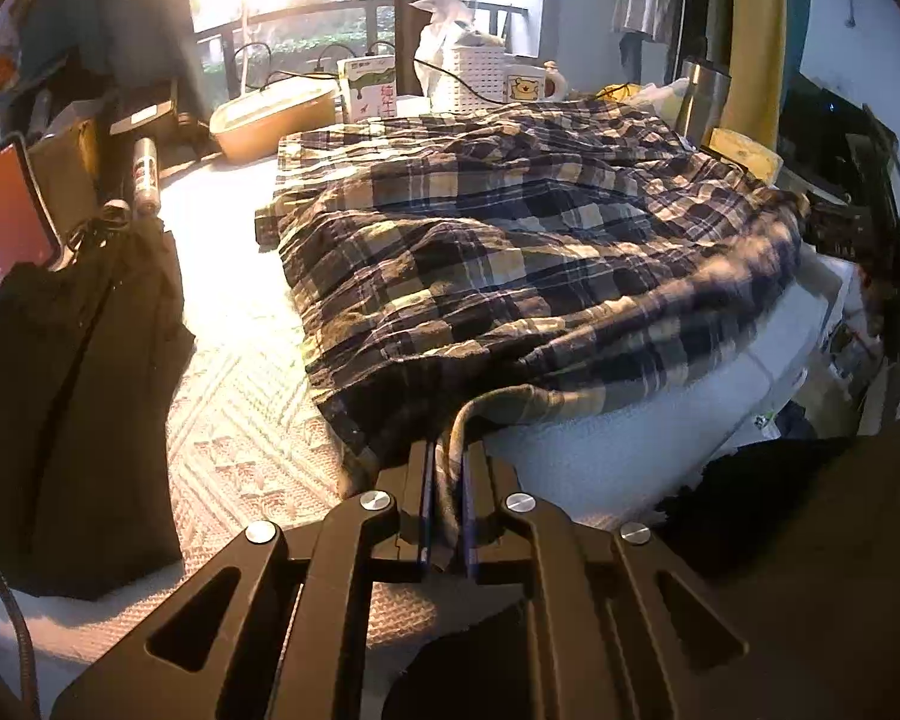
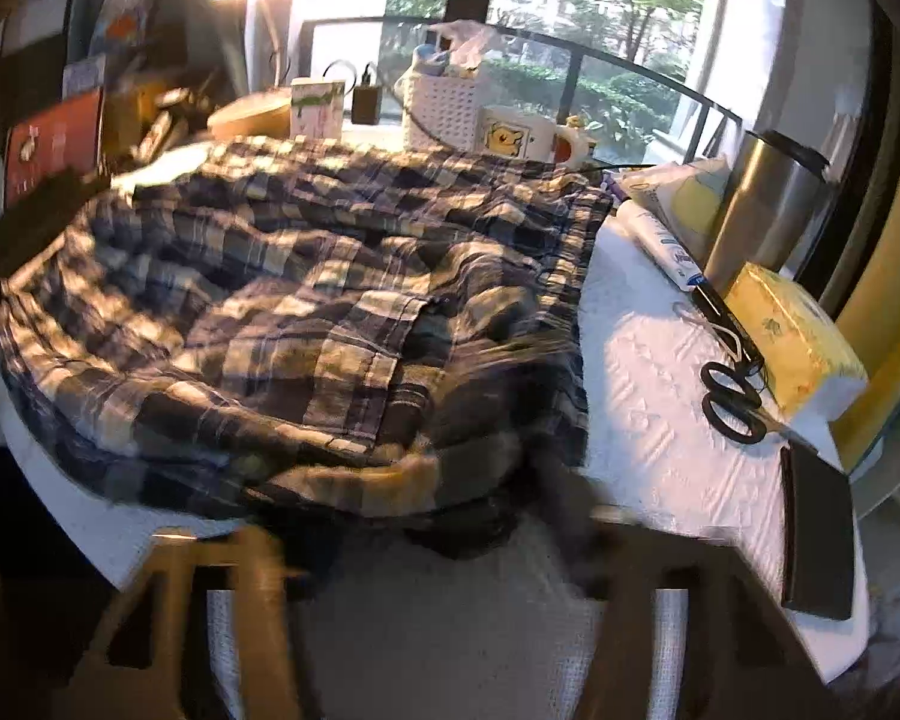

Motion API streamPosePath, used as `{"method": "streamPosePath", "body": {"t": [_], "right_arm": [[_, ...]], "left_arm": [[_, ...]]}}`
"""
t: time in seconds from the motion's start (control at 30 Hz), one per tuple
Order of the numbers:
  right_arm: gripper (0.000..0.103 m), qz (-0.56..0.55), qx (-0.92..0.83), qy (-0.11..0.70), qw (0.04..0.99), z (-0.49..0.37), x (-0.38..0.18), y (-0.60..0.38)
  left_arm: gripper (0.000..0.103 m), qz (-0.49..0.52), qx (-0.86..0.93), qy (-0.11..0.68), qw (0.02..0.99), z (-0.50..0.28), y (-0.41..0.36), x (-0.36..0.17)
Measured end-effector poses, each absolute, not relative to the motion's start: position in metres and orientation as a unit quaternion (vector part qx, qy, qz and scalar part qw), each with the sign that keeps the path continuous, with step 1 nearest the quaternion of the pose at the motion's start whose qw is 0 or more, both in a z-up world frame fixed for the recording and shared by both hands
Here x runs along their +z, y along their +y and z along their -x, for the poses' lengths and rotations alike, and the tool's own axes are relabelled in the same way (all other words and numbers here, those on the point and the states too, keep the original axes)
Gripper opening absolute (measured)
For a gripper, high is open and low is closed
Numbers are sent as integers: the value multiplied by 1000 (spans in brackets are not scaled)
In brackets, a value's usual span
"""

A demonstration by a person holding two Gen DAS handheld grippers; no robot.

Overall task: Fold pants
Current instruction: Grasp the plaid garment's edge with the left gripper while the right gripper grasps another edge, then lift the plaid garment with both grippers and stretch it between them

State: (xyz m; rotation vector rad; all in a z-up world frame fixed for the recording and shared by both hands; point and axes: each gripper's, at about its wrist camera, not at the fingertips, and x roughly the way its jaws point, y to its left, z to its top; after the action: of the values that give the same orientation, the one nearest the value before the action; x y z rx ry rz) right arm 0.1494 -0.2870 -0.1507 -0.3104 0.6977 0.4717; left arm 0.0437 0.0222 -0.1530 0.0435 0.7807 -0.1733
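Note:
The plaid pants (image 1: 510, 240) lie rumpled across the white textured table cover (image 1: 240, 420). My left gripper (image 1: 448, 480) is shut on a near edge of the pants, with the cloth pinched between its two fingers. In the right wrist view the pants (image 2: 306, 312) fill the middle, a back pocket facing up. My right gripper (image 2: 426, 546) is blurred by motion at the pants' near edge; its fingers stand wide apart with nothing between them.
A black bag (image 1: 72, 396) stands at the left. A white basket (image 1: 471, 75), a mug (image 1: 525, 87), a carton (image 1: 369, 90) and a tan dish (image 1: 270, 120) line the far edge. Scissors (image 2: 732, 396), a tissue box (image 2: 792, 348), a steel flask (image 2: 762, 204) and a black case (image 2: 819, 534) sit at the right.

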Motion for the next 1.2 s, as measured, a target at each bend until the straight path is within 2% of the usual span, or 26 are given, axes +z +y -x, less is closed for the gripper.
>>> {"method": "streamPosePath", "body": {"t": [0.03,0.27,0.47,0.8,1.2], "right_arm": [[14,143,231,338,901,-149,-149,-288],[13,92,239,332,908,-136,-131,-302],[4,54,237,315,917,-127,-117,-314],[4,35,213,270,938,-128,-84,-309],[4,-6,181,241,953,-172,-56,-305]], "left_arm": [[3,-20,-85,380,921,-43,23,-152],[2,-19,-80,346,934,-32,24,-122],[2,-25,-83,305,949,-30,19,-89],[2,-44,-80,253,963,-47,22,-50],[2,-32,-60,218,974,-106,40,-20]]}}
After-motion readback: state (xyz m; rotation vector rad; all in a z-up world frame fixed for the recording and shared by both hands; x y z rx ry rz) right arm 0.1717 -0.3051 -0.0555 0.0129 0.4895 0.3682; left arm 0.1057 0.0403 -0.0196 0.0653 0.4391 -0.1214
